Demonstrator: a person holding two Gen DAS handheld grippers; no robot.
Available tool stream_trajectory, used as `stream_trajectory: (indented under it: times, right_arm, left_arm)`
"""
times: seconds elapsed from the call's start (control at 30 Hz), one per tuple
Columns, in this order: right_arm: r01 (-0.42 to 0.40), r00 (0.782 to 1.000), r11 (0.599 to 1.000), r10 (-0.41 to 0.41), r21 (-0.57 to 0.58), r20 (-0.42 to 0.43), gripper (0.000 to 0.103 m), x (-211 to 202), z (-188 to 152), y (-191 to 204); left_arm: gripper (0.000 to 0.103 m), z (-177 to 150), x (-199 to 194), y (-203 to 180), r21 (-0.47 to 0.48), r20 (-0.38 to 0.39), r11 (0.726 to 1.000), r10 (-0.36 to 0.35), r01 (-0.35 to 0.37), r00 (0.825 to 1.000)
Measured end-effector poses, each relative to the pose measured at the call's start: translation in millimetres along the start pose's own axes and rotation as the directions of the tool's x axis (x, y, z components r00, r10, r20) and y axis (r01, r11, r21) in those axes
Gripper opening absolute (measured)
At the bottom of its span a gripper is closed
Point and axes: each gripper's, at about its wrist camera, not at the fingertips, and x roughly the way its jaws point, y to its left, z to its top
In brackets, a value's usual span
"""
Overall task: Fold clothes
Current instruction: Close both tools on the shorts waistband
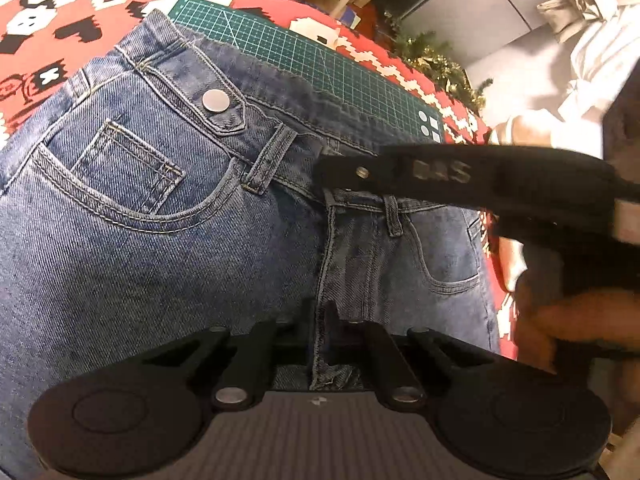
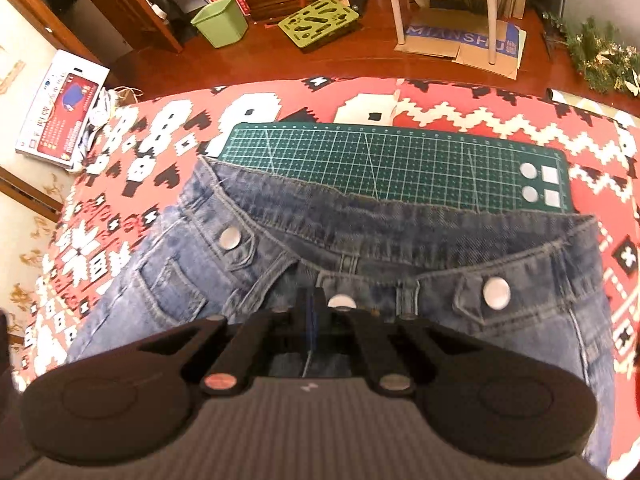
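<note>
Blue jeans (image 1: pixel 140 240) lie front up with the waistband away from me, partly over a green cutting mat (image 1: pixel 280 48) on a red patterned tablecloth (image 1: pixel 60 8). My left gripper (image 1: pixel 320 328) is shut on the jeans' fly seam below the waistband. My right gripper (image 1: pixel 324 172) comes in from the right, held by a hand (image 1: pixel 580 320), with its tip at the waistband. In the right wrist view the right gripper (image 2: pixel 312 308) is shut on a thin edge of the jeans (image 2: pixel 400 240) at the open waistband's middle, with the mat (image 2: pixel 400 160) beyond.
The tablecloth (image 2: pixel 480 108) ends at a far edge over a wooden floor. On the floor are a green bin (image 2: pixel 220 20), a green perforated tray (image 2: pixel 318 20), flattened cardboard (image 2: pixel 460 44) and a printed box (image 2: pixel 60 108). A garland (image 2: pixel 600 56) lies at the right.
</note>
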Motion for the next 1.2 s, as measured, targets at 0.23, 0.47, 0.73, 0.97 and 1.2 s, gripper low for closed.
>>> stream_trajectory:
  times: [0.23, 0.47, 0.73, 0.97, 1.2]
  right_arm:
    - [0.03, 0.999, 0.999, -0.031, -0.025, -0.013, 0.0, 13.1, 6.2, 8.5]
    - [0.018, 1.0, 0.998, -0.018, 0.061, 0.009, 0.0, 6.1, 12.7, 0.9]
    - [0.016, 0.997, 0.987, -0.028, 0.162, 0.072, 0.002, -33.1, -5.2, -19.7]
    - [0.031, 0.999, 0.984, -0.038, 0.178, 0.035, 0.002, -37.6, -29.3, -30.4]
    - [0.06, 0.996, 0.984, -0.071, 0.17, 0.054, 0.003, -33.3, -27.5, -30.9]
  left_arm:
    - [0.005, 0.3, -1.8, 16.0, -0.114, -0.005, 0.992, -0.064, 0.063, 0.998]
    - [0.004, -1.0, -16.0, 25.3, -0.21, 0.013, 0.972, -0.109, 0.11, 0.994]
    - [0.004, 33.9, -39.7, 26.5, -0.121, 0.097, 0.989, -0.072, 0.083, 0.993]
    - [0.004, 76.2, -10.9, 24.6, -0.013, 0.114, 1.0, -0.026, 0.028, 0.993]
    - [0.003, 87.4, 0.7, 29.4, -0.003, 0.107, 0.999, -0.038, 0.039, 0.993]
